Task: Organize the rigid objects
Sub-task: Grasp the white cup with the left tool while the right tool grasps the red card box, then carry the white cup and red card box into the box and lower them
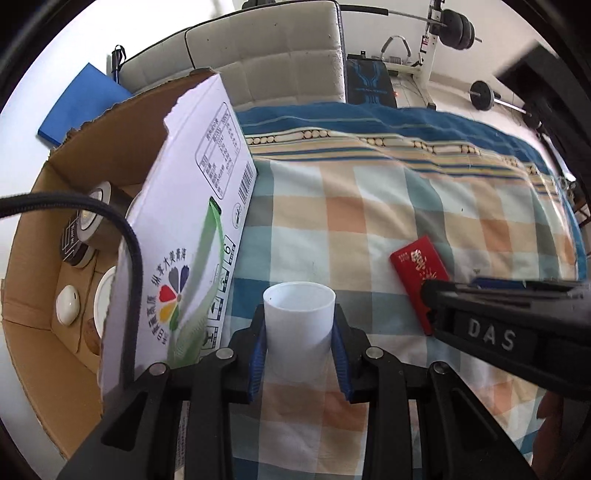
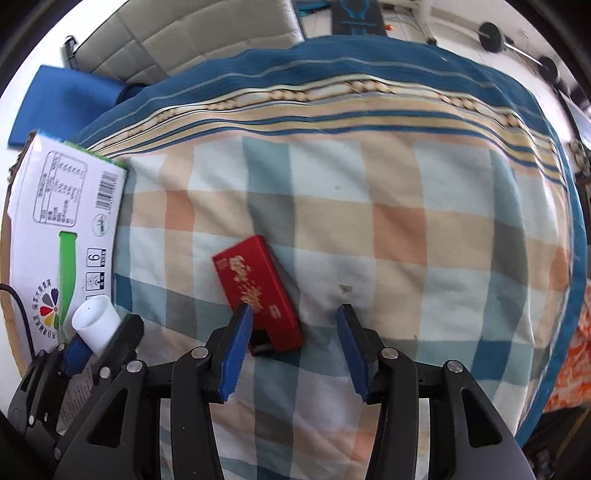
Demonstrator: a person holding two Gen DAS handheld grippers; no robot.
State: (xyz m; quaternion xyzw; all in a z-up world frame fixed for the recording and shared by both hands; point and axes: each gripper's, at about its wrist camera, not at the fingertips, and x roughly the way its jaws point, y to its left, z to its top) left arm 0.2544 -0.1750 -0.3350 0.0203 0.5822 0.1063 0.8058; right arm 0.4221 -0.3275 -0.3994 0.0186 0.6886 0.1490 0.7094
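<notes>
My left gripper is shut on a white plastic cup, held upright above the checked cloth beside the cardboard box. The cup also shows in the right wrist view, low at the left. A red flat box with gold lettering lies on the cloth; it also shows in the left wrist view. My right gripper is open just above it, the left fingertip over the red box's near end, the right one over bare cloth.
The open cardboard box holds tape rolls and small white round items; its white printed flap stands up beside the cup. A checked cloth covers the table. A sofa and gym weights stand behind.
</notes>
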